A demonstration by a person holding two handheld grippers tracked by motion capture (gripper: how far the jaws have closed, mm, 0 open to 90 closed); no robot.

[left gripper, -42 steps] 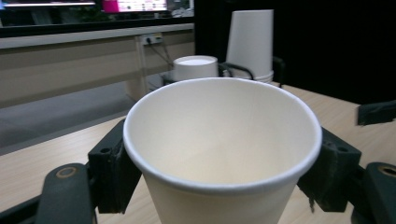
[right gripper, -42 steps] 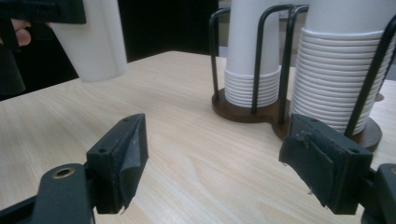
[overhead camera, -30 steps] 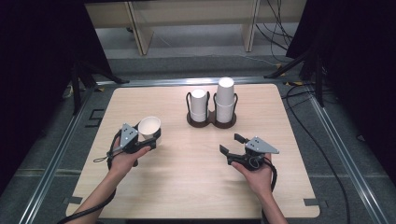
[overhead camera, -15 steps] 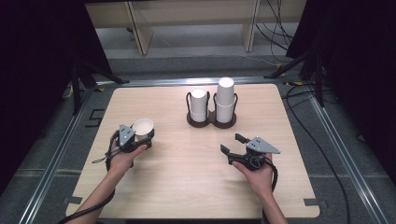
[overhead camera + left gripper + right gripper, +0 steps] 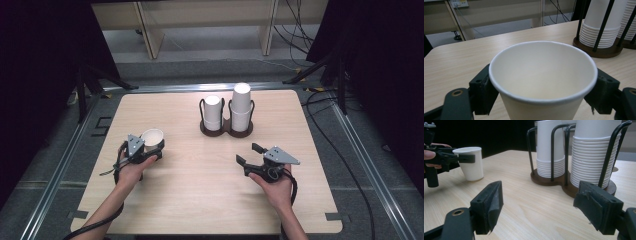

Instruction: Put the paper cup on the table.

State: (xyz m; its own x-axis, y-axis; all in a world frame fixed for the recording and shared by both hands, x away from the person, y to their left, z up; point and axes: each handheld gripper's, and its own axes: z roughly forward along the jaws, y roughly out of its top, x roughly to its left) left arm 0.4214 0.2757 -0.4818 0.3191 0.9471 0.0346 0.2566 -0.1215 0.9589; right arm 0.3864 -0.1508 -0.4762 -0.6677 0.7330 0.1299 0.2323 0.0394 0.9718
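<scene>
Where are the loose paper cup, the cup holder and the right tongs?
paper cup (image 5: 152, 136): high view, on its open rim.
cup holder (image 5: 226, 131): high view, on its brown base.
right tongs (image 5: 249, 154): high view, midway between the fingertips.

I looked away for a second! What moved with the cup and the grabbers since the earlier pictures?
The left gripper brought the paper cup down from a tilt and stood it upright on the table. Its jaws have just been opening, with the cup between them. The right gripper stayed put, open and empty, and the cup holder with its two stacks did not move.
</scene>
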